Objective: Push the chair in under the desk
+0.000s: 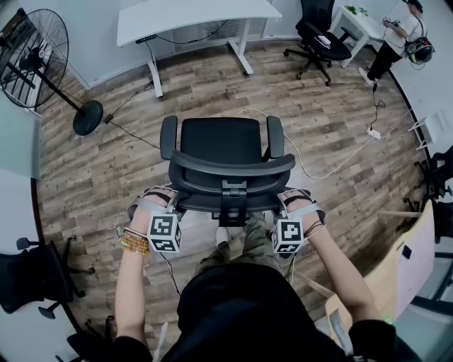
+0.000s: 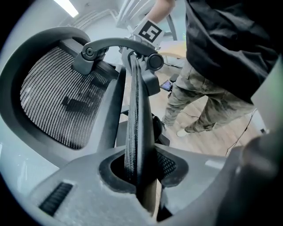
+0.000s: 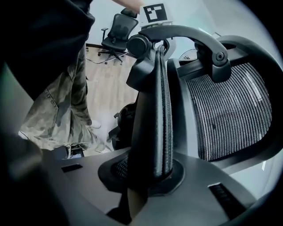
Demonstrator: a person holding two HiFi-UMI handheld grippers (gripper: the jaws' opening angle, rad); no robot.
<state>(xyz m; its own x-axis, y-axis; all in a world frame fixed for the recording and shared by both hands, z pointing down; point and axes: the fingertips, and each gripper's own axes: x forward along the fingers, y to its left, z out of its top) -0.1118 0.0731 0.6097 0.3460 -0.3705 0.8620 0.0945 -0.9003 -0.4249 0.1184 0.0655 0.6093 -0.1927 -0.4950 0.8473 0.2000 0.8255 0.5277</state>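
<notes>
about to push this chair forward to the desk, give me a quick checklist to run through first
1. Left gripper clamped on the chair back: ok, one edge sits pinched between its jaws.
2. Right gripper clamped on the chair back: ok, the other edge sits between its jaws.
3. Seat faces the desk: ok.
4. Chair lined up with the desk's opening: not ok, it seems offset to the right, with the desk leg ahead of it.
5. Floor path free: not ok, a white cable lies ahead, at the chair's right.
6. Room under the desk: cannot tell, the top hides it.
</notes>
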